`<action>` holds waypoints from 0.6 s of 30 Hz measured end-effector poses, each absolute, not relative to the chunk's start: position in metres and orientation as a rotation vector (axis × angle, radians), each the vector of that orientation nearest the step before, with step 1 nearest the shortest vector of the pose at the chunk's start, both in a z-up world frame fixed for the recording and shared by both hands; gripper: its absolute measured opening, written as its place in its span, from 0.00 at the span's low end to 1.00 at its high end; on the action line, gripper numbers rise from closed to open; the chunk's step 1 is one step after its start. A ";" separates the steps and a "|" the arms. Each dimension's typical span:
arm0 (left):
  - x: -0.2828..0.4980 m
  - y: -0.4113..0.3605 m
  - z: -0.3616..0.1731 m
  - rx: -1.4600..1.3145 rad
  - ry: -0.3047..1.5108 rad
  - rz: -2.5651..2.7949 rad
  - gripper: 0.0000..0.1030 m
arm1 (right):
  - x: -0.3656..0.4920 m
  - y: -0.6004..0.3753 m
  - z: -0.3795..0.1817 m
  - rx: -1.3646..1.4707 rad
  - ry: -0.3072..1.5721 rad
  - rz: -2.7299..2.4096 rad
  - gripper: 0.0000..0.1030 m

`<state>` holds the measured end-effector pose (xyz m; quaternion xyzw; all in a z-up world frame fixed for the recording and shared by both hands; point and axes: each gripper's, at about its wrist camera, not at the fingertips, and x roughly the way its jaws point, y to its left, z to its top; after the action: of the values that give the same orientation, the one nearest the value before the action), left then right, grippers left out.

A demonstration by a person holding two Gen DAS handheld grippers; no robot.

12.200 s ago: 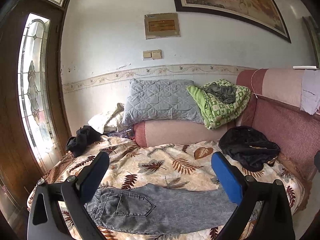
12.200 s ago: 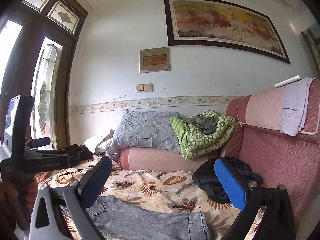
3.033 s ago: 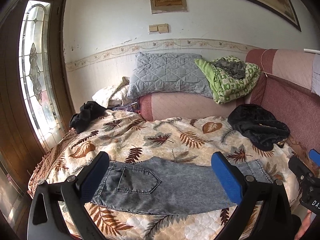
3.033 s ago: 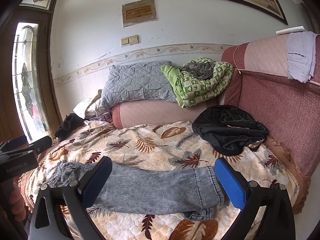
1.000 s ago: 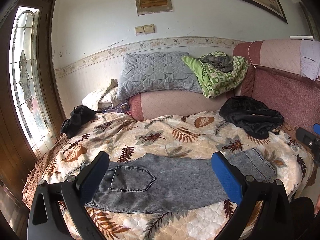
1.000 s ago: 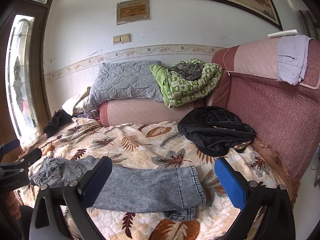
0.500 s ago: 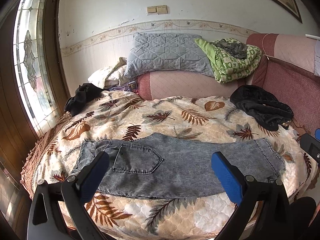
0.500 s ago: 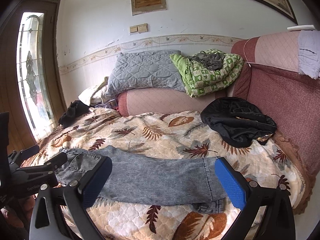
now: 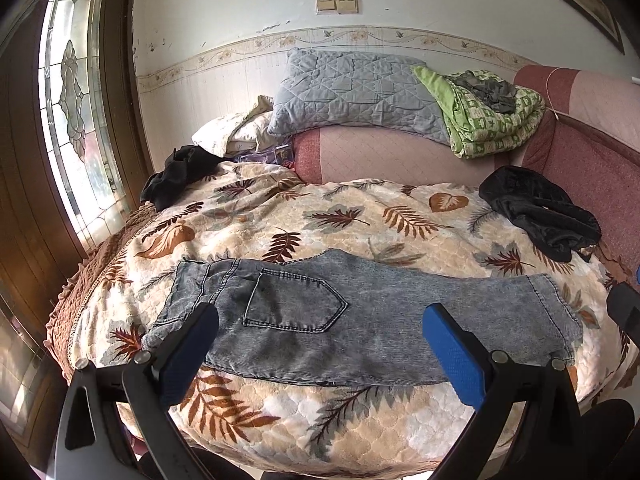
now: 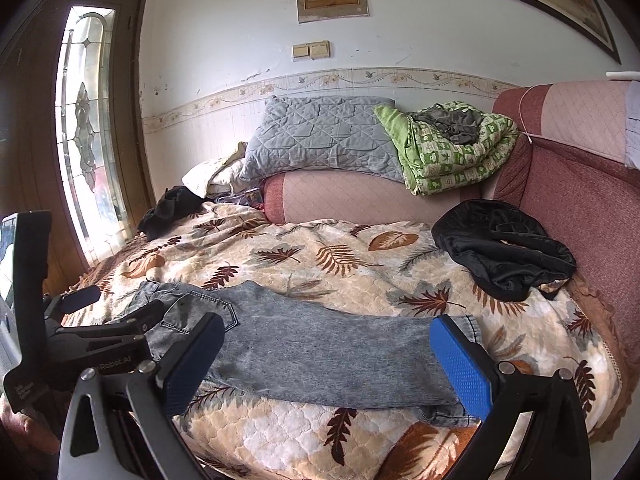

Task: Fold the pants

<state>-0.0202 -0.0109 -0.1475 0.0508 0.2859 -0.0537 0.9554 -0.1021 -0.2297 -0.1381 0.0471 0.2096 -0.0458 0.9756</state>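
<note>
The pants lie flat on the bed, long axis running left to right, waist left, hems right (already doubled leg on leg). The left gripper hangs near the waist, the right gripper nearer the hems; both gape wide, released, holding nothing.

Both wrist cameras look forward between their own spread fingers from the near edge of the bed, facing the far wall. The left view sits over the waist end of the pants and tilts down; the right view sits off the cuff end, and the left gripper shows at its left edge. Both share the pants, pillows and sofa back
</note>
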 end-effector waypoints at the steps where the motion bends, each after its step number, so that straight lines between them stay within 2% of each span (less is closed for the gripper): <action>1: -0.019 -0.010 -0.148 0.101 0.582 -0.109 0.99 | -0.101 -0.228 -0.138 0.093 0.423 -0.090 1.00; 18: -0.004 -0.009 -0.157 0.097 0.622 -0.106 0.99 | -0.083 -0.221 -0.147 0.085 0.456 -0.064 1.00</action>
<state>-0.0044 -0.0093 -0.1567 0.0475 0.3056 -0.0520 0.9496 -0.0833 -0.2205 -0.1470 0.0423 0.2257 -0.0317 0.9728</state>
